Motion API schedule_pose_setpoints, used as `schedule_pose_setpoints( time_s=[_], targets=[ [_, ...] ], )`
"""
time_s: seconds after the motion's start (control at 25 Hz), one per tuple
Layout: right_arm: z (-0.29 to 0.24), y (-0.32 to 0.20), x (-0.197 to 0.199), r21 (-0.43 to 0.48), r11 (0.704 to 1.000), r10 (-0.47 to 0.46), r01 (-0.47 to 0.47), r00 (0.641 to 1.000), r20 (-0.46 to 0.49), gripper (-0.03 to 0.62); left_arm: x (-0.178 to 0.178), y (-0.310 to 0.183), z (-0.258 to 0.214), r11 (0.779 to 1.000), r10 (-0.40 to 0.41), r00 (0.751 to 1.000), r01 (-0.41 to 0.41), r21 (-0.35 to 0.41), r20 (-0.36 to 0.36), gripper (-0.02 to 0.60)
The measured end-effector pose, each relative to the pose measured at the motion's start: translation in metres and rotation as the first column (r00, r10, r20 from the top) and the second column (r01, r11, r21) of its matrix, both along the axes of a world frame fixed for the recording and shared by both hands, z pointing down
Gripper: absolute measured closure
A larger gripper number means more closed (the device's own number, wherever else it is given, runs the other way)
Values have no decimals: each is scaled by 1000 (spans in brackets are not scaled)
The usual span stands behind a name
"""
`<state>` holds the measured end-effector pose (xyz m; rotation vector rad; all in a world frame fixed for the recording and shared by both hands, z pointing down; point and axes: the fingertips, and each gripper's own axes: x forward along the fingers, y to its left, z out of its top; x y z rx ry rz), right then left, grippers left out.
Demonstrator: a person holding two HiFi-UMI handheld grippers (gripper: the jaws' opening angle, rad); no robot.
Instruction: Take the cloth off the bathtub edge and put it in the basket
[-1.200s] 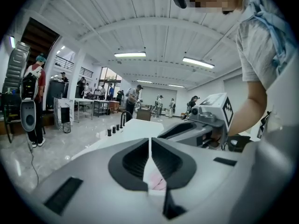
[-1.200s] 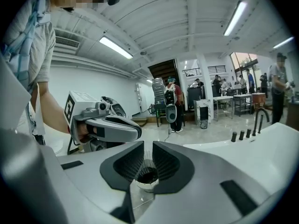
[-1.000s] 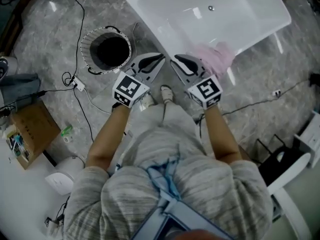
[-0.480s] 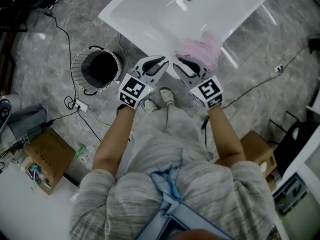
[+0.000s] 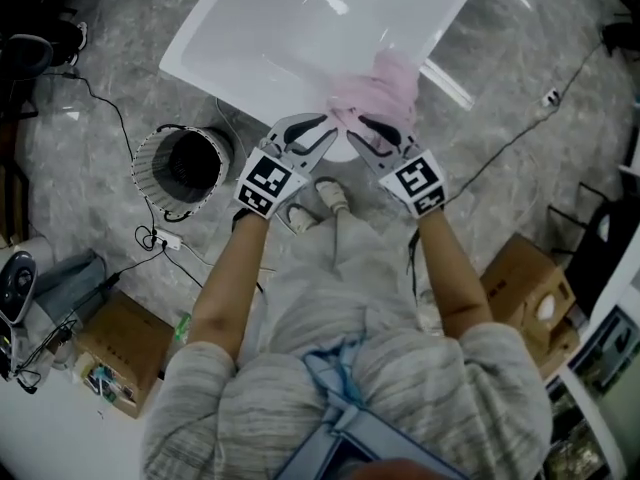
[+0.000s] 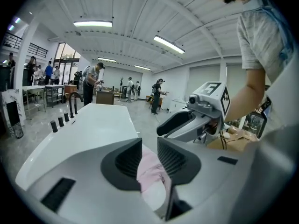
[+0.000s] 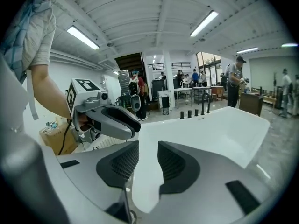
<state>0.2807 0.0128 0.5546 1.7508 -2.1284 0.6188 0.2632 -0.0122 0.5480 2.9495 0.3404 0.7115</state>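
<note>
Head view: a pink cloth point(image 5: 385, 88) lies on the bathtub point(image 5: 300, 28) edge at upper centre. My left gripper point(image 5: 325, 133) and right gripper point(image 5: 362, 133) point at it from below. The basket point(image 5: 185, 168) stands at left.

Left gripper view: my jaws are narrowly apart, having just been opening. The cloth shows in the gap, ungripped.

Right gripper view: my jaws are narrowly apart, likewise just opening, with only white tub in the gap.

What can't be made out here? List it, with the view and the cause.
- Basket contents: head view, inside too dark.
- Cloth near edge: head view, behind the left tongs and right tongs, whose jaws have just been opening.
- Whether the left tongs' pads touch the cloth between them: left gripper view, unclear.
- Cloth, right gripper view: out of sight; only bathtub shows between those tongs.
</note>
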Motion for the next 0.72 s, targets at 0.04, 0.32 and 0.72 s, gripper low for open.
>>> schedule_pose_setpoints(
  time_s=[0.04, 0.32, 0.72],
  targets=[
    [5, 3, 6, -9, 1000, 17, -17, 1000, 2, 496, 4, 1, 4, 1000, 11, 1000, -11, 0, 6, 497],
    [39, 26, 52, -88, 990, 107, -109, 994, -32, 468, 42, 23, 34, 991, 130, 991, -131, 24, 43, 463],
    [89, 54, 100, -186, 958, 206, -219, 975, -87, 467, 79, 53, 90, 972, 226, 965, -233, 42, 130, 425]
  ],
)
